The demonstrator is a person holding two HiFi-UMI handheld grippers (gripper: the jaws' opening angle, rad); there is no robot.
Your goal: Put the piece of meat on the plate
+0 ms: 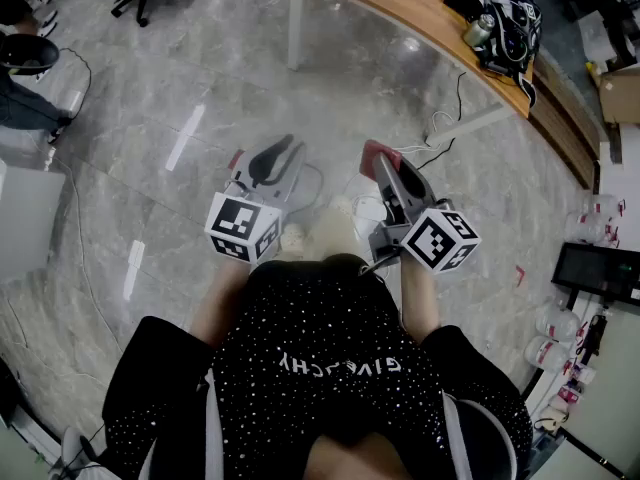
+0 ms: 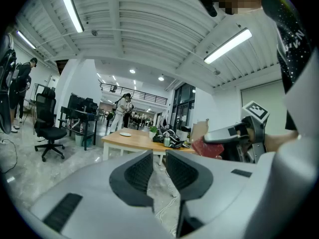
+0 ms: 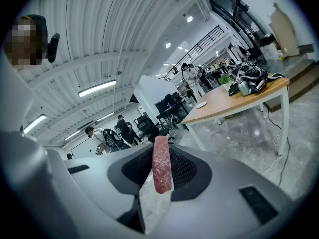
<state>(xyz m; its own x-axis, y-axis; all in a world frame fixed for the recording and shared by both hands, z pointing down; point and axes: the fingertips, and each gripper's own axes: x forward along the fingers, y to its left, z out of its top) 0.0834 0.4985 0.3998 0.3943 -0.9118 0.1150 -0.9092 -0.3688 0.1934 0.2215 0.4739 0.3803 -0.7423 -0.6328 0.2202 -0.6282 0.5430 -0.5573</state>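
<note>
The left hand-held gripper (image 1: 285,153) is held at centre left of the head view, its jaws narrowly apart with nothing between them. The right hand-held gripper (image 1: 380,160) is held beside it at centre right, clamped on the piece of meat (image 3: 161,163). Both are pointed slightly below level.

a wooden desk (image 1: 400,8) stands on the grey marble floor (image 1: 200,88). a white plate (image 3: 201,104) and black gear (image 1: 505,23) lie on it; cables (image 1: 445,128) trail across the floor.
</note>
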